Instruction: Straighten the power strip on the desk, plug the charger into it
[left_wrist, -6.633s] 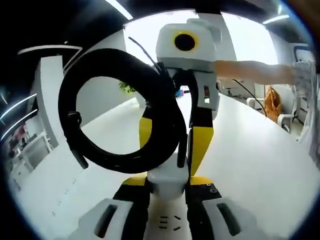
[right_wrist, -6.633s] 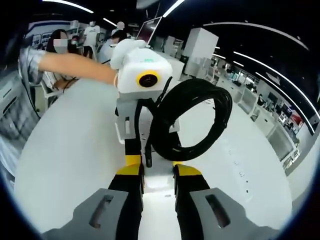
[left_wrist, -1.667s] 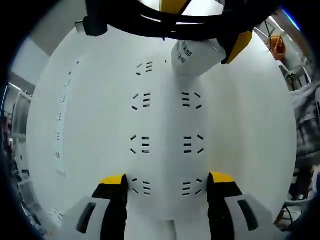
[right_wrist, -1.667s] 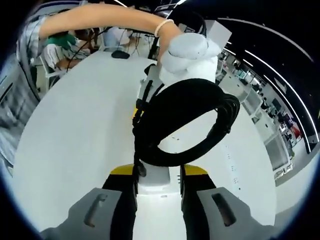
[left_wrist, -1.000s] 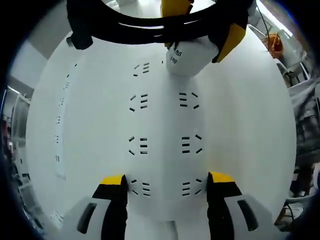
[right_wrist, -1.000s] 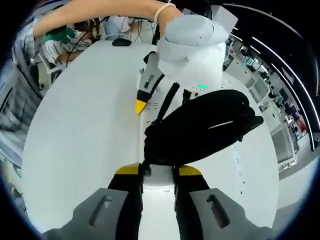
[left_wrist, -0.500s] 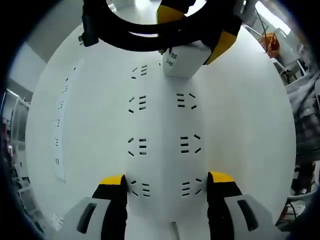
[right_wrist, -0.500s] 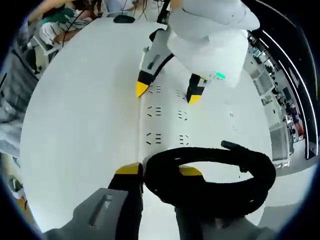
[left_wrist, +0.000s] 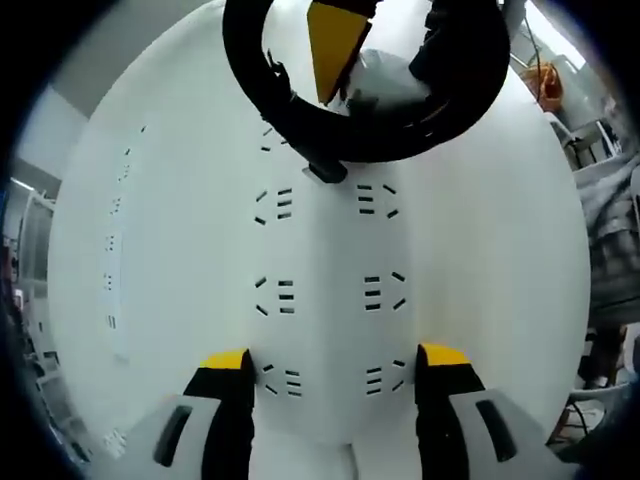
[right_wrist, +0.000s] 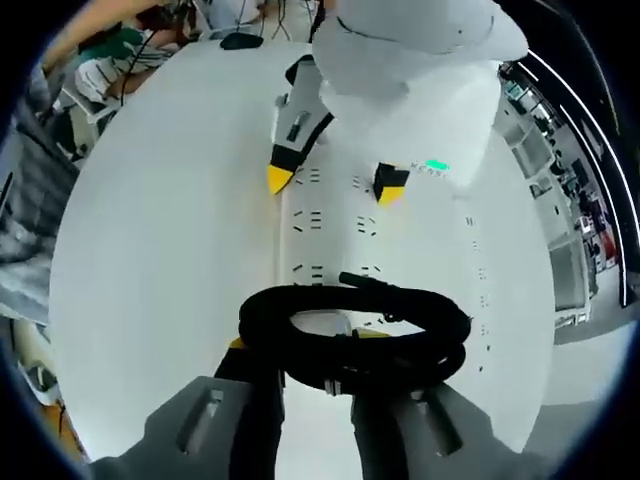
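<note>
In the left gripper view, our left gripper (left_wrist: 333, 372) reaches up from 6 o'clock with its yellow-tipped jaws spread wide, one pressed against each long side of a white power strip (left_wrist: 330, 290). The strip lies flat on the white desk (left_wrist: 520, 260) and runs from between the jaws up toward 12 o'clock, showing two columns of sockets. At 12 o'clock the right gripper (left_wrist: 385, 40) comes in, holding a white charger (left_wrist: 388, 82) at the strip's far end. A coil of black cable (left_wrist: 365, 135) loops around the charger and rests over the top sockets.

In the right gripper view, our right gripper (right_wrist: 320, 365) rises from 6 o'clock. The cable coil (right_wrist: 355, 340) lies across its jaw tips and hides the charger there, so from here we cannot tell how the jaws stand. The power strip (right_wrist: 335, 220) stretches away toward 12 o'clock, where the left gripper (right_wrist: 330, 182) straddles its far end.
</note>
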